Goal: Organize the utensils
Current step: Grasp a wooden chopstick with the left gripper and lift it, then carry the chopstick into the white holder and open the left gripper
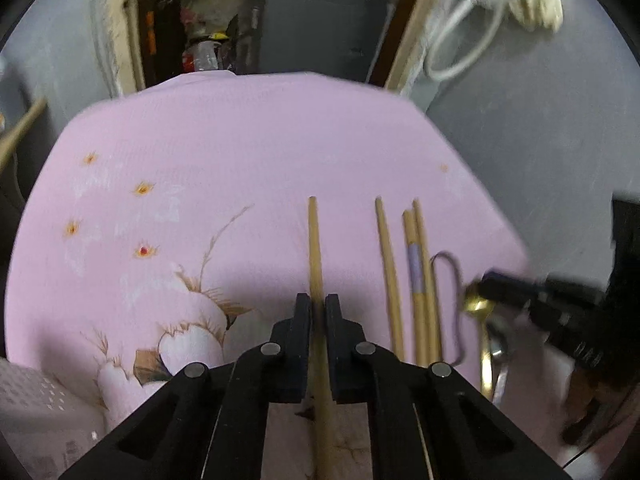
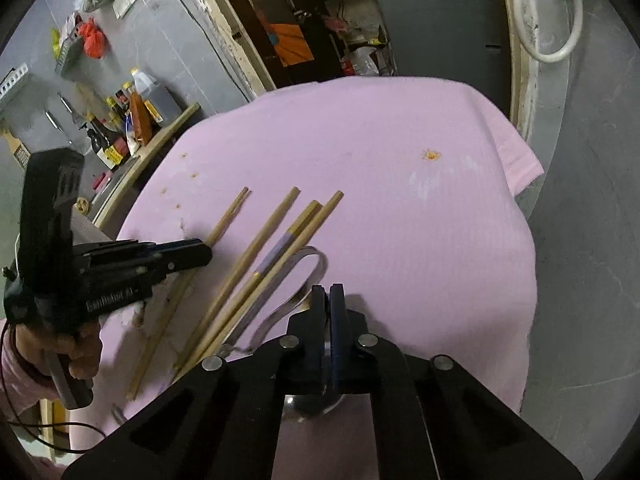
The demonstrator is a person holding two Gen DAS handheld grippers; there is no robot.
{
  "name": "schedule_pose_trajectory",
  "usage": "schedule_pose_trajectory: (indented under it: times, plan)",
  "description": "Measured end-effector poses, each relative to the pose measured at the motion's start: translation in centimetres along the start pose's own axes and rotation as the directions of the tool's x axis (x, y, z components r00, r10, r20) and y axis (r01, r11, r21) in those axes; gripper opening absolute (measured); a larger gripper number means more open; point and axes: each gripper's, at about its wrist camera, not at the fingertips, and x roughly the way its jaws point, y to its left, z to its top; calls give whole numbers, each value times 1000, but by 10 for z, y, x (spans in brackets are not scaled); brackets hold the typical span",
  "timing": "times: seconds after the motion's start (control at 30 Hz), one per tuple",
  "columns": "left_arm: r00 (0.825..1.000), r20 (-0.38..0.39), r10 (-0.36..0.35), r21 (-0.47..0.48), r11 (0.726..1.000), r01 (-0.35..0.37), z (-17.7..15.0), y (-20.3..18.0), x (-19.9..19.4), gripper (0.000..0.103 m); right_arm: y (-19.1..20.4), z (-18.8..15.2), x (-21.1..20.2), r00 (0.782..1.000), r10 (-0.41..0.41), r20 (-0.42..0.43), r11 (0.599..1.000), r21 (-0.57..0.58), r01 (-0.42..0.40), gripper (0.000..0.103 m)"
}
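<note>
My left gripper (image 1: pixel 318 304) is shut on a wooden chopstick (image 1: pixel 315 240) that points away over the pink cloth (image 1: pixel 240 140); the right wrist view shows it too (image 2: pixel 200 250). Three more chopsticks (image 1: pixel 416 280) lie to its right, one with a purple band, beside a bent metal utensil handle (image 1: pixel 454 280). My right gripper (image 2: pixel 328 300) is shut on a gold spoon (image 1: pixel 478 304), held at the cloth's right side. In the right wrist view the spoon bowl (image 2: pixel 316 406) shows below the jaws, with the chopsticks (image 2: pixel 260 264) to the left.
A white perforated basket (image 1: pixel 36 400) sits at the lower left. Another metal utensil (image 1: pixel 500 368) lies by the gold spoon. A shelf with sauce bottles (image 2: pixel 132 120) stands left of the table. Grey floor (image 2: pixel 580 240) drops off past the cloth's right edge.
</note>
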Motion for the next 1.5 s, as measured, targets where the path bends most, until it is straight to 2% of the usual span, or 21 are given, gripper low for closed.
schedule_pose_trajectory:
  times: [0.2,0.3,0.4,0.6,0.8,0.93,1.2,1.33,1.43,1.5]
  plan:
    - [998,69,-13,27,1000,11,-10,-9,-27,7,13,-11,-37,996,-37,87,999,-10,38,2]
    - [992,121,-32,2,999,32,-11,-8,-47,6,27,-13,-60,986,-67,150,997,-15,70,2]
    - [981,188,-52,25,999,48,-15,-9,-76,6,42,-12,-81,973,-96,210,993,-41,107,2]
    - [963,255,-85,42,996,76,-20,-2,-114,6,79,-3,-115,942,-125,310,987,-58,150,2]
    - [927,361,-100,24,995,98,-22,19,-167,6,121,11,-149,904,-132,407,980,-84,181,2]
    - [883,461,-84,8,996,91,-17,39,-214,6,159,28,-164,870,-111,481,977,-108,184,2]
    - [772,635,14,-48,999,21,0,100,-280,6,252,70,-156,798,18,602,972,-199,128,2]
    - [724,688,50,-66,998,-6,0,126,-289,6,290,75,-141,768,74,636,961,-252,117,2]
    - [683,727,72,-83,996,-17,-8,140,-286,6,317,71,-123,742,100,663,939,-309,150,2]
    - [662,745,89,-91,995,-32,-14,143,-279,6,327,66,-113,741,106,663,925,-340,172,2]
